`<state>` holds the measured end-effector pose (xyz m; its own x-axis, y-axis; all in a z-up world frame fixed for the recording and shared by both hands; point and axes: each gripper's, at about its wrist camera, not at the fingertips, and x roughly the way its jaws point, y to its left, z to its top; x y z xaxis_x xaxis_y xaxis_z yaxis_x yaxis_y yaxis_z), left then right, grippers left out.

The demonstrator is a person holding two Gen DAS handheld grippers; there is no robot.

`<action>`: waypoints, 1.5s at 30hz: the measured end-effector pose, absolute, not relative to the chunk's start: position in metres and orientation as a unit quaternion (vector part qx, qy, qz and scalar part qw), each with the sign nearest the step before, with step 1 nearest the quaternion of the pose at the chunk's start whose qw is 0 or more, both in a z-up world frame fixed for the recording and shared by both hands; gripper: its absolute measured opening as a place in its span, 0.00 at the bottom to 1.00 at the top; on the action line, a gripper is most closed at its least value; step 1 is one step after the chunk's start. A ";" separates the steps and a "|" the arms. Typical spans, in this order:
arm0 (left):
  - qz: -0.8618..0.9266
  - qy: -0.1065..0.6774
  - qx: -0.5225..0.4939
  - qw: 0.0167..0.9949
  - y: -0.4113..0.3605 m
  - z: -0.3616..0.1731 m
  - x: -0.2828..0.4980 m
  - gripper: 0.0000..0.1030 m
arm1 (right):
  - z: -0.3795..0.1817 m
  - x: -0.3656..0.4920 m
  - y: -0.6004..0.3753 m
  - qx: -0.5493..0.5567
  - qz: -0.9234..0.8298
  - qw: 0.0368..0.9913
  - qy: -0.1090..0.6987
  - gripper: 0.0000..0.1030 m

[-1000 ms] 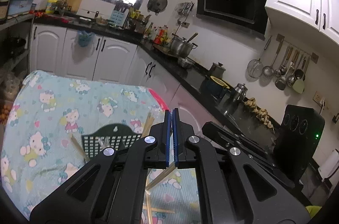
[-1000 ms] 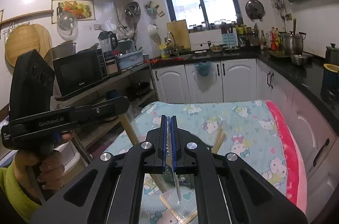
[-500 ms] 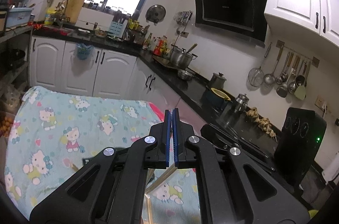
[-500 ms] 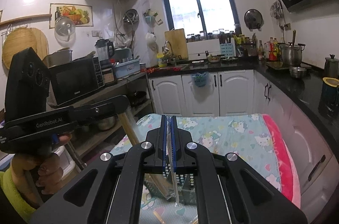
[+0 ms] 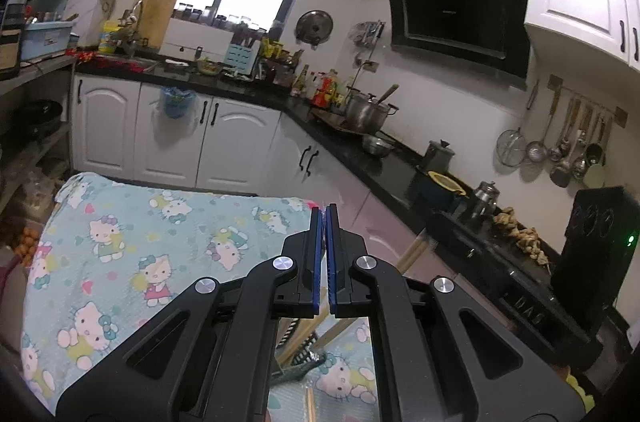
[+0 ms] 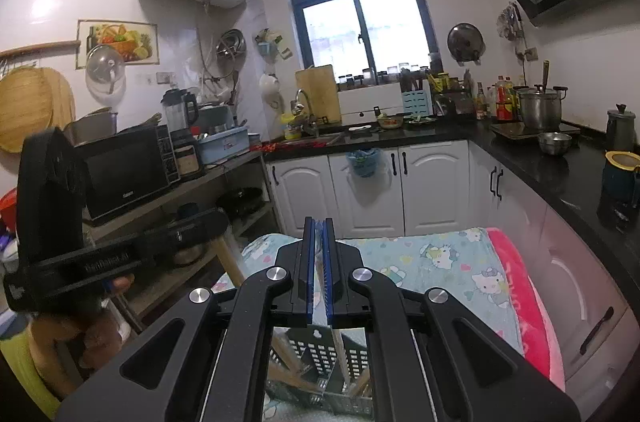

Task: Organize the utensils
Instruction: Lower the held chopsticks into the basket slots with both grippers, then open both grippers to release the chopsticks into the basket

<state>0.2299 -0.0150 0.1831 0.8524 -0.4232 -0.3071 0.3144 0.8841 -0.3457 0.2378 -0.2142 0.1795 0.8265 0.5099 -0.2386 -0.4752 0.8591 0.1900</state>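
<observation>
My left gripper (image 5: 323,218) is shut, its blue pads pressed on a wooden chopstick (image 5: 412,252) that slants down below the jaws. My right gripper (image 6: 318,228) is shut on a thin clear utensil handle (image 6: 339,350) that hangs down into a black perforated utensil basket (image 6: 320,354). The basket stands on the Hello Kitty tablecloth (image 6: 424,262) and holds wooden chopsticks (image 6: 288,358). Part of the basket shows under the left gripper (image 5: 304,346). The left gripper body is seen at the left of the right wrist view (image 6: 120,250).
A pink cloth edge (image 6: 524,298) runs along the table's right side. White cabinets (image 6: 380,186) and a black counter (image 6: 552,166) with pots stand behind. A shelf with a microwave (image 6: 124,174) is at the left. Loose chopsticks (image 5: 310,402) lie on the cloth.
Both grippers have risen and tilted up, so the table sits lower in both views. The basket is now directly under the right gripper. Both stay shut on their utensils.
</observation>
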 end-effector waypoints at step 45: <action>-0.140 0.219 -0.147 0.954 0.007 0.126 0.217 0.74 | 0.095 0.257 -0.224 0.078 0.217 0.947 0.223 0.46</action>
<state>0.2168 0.0074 0.1262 0.8646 -0.3320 -0.3772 0.2027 0.9173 -0.3428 0.2567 -0.2240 0.0949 0.8068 0.4452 -0.3884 -0.3760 0.8940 0.2438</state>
